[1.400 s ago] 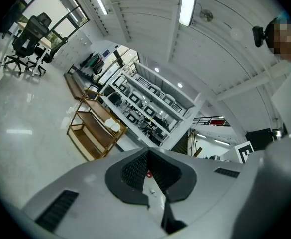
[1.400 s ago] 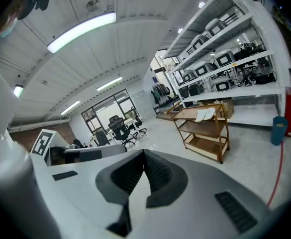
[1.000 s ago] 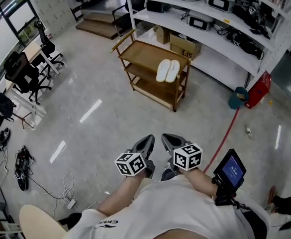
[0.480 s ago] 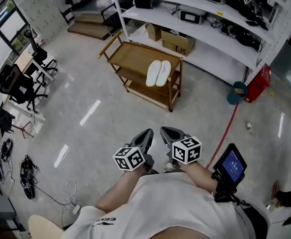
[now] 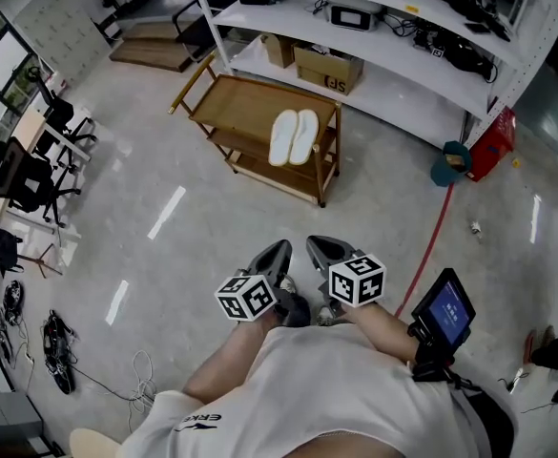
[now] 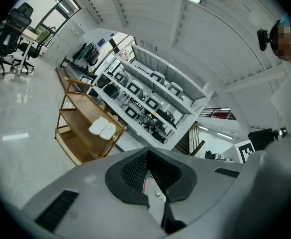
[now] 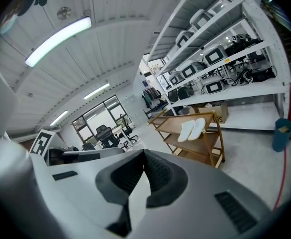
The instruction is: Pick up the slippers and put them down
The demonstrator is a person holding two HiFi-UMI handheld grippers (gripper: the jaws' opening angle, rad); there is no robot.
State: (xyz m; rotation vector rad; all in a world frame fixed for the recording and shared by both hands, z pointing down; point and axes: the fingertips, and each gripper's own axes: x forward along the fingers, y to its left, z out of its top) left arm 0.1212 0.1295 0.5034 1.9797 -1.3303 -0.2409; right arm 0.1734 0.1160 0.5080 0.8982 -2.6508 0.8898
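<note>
While the pair of white slippers [image 5: 294, 136] lies side by side on the top shelf of the wooden trolley [image 5: 238, 103], far across the pale floor [image 5: 164, 208], both grippers are held near the person's body, well apart from it. The left gripper [image 5: 277, 256] and right gripper [image 5: 320, 250] each have their jaws pressed together, holding nothing. Beyond the trolley stands white shelving [image 5: 393, 79] with a cardboard box [image 5: 328, 68].

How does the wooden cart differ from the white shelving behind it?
The wooden cart is brown and low; the white shelving is far taller. The cart's top tier holds only the white slippers; the shelving is crowded with devices and a cardboard box. Both are open, tiered racks.
</note>
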